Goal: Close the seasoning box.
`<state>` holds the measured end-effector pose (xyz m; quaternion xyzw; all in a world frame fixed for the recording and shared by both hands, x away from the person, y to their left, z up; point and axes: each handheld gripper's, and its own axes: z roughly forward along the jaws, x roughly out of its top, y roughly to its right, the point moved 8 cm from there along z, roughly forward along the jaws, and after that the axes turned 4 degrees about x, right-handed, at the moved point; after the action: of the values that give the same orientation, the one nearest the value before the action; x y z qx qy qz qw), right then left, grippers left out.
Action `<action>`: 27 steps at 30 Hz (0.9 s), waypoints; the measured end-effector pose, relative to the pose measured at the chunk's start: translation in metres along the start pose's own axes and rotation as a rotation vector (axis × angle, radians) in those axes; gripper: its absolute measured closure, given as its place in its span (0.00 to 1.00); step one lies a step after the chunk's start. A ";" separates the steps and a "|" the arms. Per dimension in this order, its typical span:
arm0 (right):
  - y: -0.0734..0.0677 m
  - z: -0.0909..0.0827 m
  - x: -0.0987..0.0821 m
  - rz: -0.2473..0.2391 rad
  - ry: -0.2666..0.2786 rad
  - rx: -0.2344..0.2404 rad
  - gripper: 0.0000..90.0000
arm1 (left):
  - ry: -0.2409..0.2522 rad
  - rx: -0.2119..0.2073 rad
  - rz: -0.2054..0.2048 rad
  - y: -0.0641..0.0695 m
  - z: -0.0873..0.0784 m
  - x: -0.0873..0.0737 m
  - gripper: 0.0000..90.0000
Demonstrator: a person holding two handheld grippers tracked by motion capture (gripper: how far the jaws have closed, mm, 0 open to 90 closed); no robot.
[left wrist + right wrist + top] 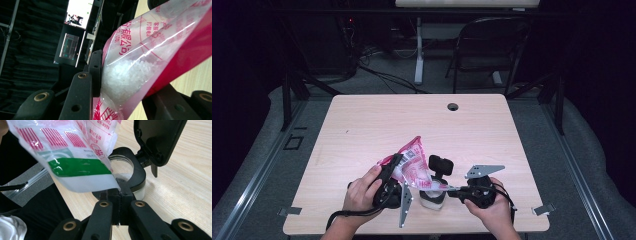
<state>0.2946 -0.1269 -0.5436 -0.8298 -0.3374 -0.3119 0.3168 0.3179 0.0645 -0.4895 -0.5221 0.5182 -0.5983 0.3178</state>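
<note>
Between both grippers: bag (pixel 411 165), left gripper (pixel 393 176) clamping body, right gripper (pixel 451 190) pinching corner above jar (pixel 432 198).

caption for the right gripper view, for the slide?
Right gripper, jaws shut on a corner of the pink-and-white bag, holds it over an open black-lidded jar on the wooden table.

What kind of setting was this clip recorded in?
Probably a lab or recording studio, not a kitchen: a bare wooden table stands between black curtains, cables trail across the grey floor by a folding chair, and a lit monitor hangs behind.
</note>
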 end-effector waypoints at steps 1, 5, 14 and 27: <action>0.000 0.000 0.000 0.000 0.000 0.000 1.00 | 0.000 0.001 0.000 0.000 0.000 0.000 0.78; 0.000 0.000 0.000 -0.001 0.001 0.000 1.00 | -0.001 -0.002 -0.007 0.000 -0.001 0.000 0.78; 0.000 0.000 0.000 -0.001 0.000 0.000 1.00 | 0.006 0.004 -0.002 -0.001 -0.001 0.001 0.78; 0.000 -0.001 0.000 0.000 0.004 -0.003 1.00 | 0.009 0.003 -0.003 -0.001 -0.001 0.002 0.78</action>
<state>0.2945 -0.1275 -0.5431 -0.8297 -0.3362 -0.3138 0.3164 0.3168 0.0633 -0.4884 -0.5199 0.5178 -0.6018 0.3153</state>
